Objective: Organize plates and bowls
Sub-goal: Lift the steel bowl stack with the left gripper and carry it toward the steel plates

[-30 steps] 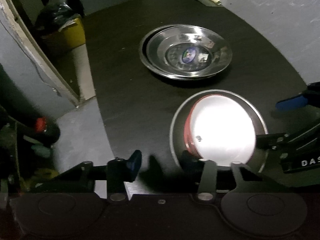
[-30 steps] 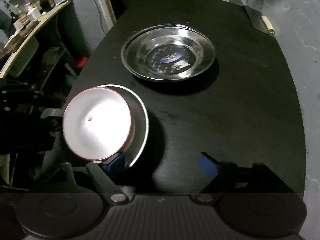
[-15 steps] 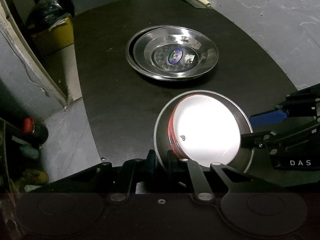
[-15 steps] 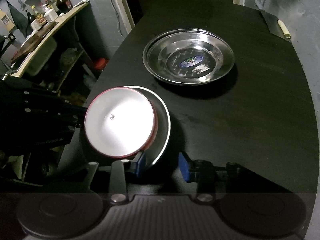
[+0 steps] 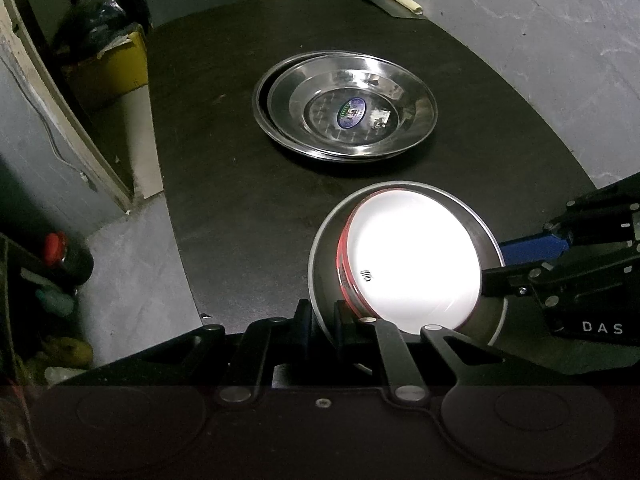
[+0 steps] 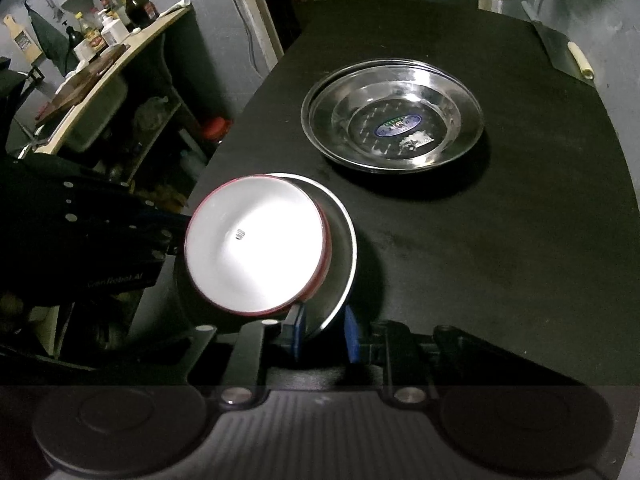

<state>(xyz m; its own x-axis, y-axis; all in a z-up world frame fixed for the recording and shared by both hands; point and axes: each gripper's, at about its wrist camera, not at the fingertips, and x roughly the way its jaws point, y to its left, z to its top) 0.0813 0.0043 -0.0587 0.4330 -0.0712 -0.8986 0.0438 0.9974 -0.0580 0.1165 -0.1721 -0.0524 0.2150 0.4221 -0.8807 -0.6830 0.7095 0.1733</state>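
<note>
A white bowl with a red rim (image 5: 412, 264) sits inside a steel plate (image 5: 490, 316) at the near edge of the black table (image 5: 240, 184). My left gripper (image 5: 322, 322) is shut on the steel plate's near rim. In the right wrist view my right gripper (image 6: 322, 334) has its blue pads either side of the same steel plate's rim (image 6: 346, 248), beside the white bowl (image 6: 256, 240). Two stacked steel plates (image 5: 348, 108) lie farther back; they also show in the right wrist view (image 6: 394, 114).
A knife with a pale handle (image 5: 404, 0) lies at the table's far right corner. A shelf with bottles (image 6: 100, 32) stands left of the table. A yellow box (image 5: 116, 64) and a red-capped bottle (image 5: 60, 252) sit on the floor at left.
Both grippers moved in and closed on opposite rims of the steel plate holding the white bowl. The plate and bowl now look tilted.
</note>
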